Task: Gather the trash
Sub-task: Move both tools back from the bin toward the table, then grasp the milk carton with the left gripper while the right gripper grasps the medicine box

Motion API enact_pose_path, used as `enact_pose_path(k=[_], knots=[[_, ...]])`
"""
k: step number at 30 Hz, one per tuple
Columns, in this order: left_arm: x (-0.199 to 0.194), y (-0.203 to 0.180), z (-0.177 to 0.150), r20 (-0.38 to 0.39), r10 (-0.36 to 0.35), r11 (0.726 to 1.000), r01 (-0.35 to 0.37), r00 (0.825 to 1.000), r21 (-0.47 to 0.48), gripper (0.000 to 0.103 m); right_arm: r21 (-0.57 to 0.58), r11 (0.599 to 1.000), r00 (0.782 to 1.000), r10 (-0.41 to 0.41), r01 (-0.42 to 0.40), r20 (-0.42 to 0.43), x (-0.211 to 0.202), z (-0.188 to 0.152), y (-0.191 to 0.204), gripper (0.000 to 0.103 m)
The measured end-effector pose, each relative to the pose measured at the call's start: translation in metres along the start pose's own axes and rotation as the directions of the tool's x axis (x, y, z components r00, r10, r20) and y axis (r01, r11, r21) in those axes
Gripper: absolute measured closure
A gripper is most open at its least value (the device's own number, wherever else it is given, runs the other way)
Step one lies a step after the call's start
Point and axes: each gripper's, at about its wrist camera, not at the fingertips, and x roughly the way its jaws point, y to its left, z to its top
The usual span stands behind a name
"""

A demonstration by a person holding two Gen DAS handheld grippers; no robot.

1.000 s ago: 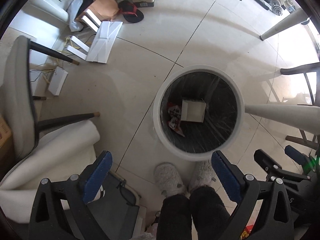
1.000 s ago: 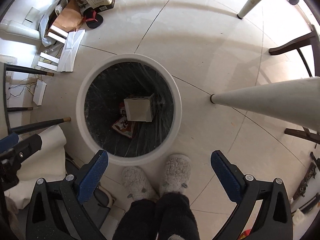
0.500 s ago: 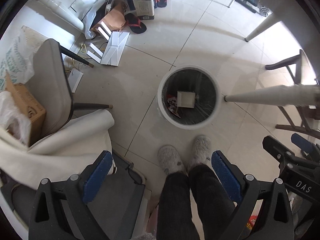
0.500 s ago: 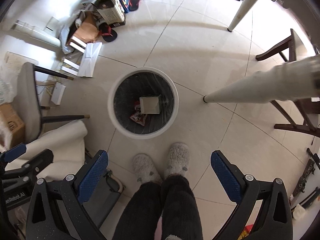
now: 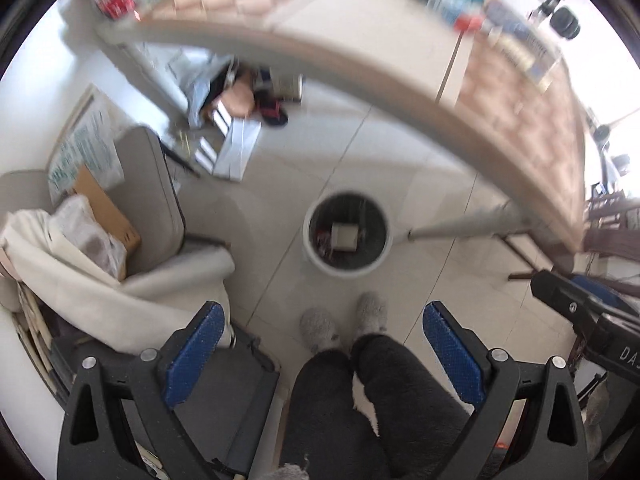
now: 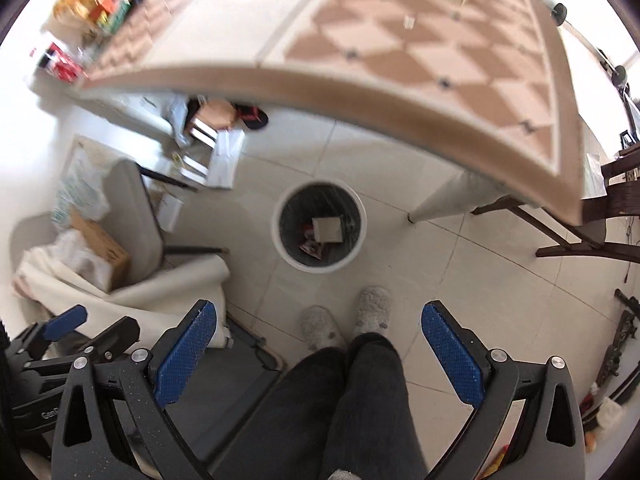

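A round white trash bin (image 5: pixel 320 262) (image 6: pixel 280 250) with a black liner stands on the tiled floor beside a table leg. Inside it lie a small cardboard box (image 5: pixel 344 237) (image 6: pixel 327 229) and a red wrapper (image 6: pixel 312 246). My left gripper (image 5: pixel 322 354) is open and empty, high above the floor and nearer than the bin. My right gripper (image 6: pixel 318 354) is also open and empty at a similar height. Each gripper shows at the edge of the other's view. Items on the checkered table (image 6: pixel 400 40) are blurred.
A person's legs and grey slippers (image 6: pixel 346 318) stand just before the bin. A grey chair (image 5: pixel 154 196) with a cloth and a cardboard box (image 5: pixel 106 212) is at the left. Boxes and a sandal (image 5: pixel 274 114) lie under the table. A dark wooden chair (image 6: pixel 592 228) is at right.
Both grippers have risen well away from the bin, which now looks much smaller. The table top has come into view above. Both stay open.
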Motion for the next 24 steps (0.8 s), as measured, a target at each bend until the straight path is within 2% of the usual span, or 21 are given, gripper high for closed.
enact_pose_path(k=[2,6,8,12,17,21,24], knots=[[-0.022,-0.005,0.017,0.057,-0.008,1.000,0.008,0.998,0.007,0.000,0.014,1.000,0.999,0.022,-0.022,0.030,-0.028,0.009,-0.001,0.000],[-0.050,-0.024,0.059,0.143,0.029,0.999,-0.034,0.989,0.028,0.000,0.021,0.999,0.995,0.032,-0.034,0.092,-0.075,0.042,-0.010,0.000],[-0.056,-0.036,0.084,0.162,0.049,0.998,-0.055,0.986,0.035,0.000,0.022,0.999,0.994,0.027,-0.030,0.109,-0.088,0.066,-0.014,0.000],[-0.055,-0.063,0.131,0.150,0.075,0.996,-0.081,0.986,0.030,0.000,-0.010,0.999,0.993,-0.045,0.047,0.108,-0.102,0.129,-0.038,0.000],[-0.034,-0.100,0.189,0.101,0.114,0.993,-0.115,0.988,0.010,0.000,-0.089,0.984,0.988,-0.147,0.151,0.050,-0.079,0.228,-0.069,0.000],[-0.001,-0.131,0.240,0.023,0.135,0.991,-0.134,0.991,-0.005,0.000,-0.192,0.964,0.980,-0.196,0.186,-0.034,-0.032,0.301,-0.088,0.000],[0.028,-0.148,0.273,-0.051,0.118,0.992,-0.120,0.992,-0.042,0.000,-0.272,0.940,0.968,-0.236,0.205,-0.087,0.012,0.341,-0.095,0.000]])
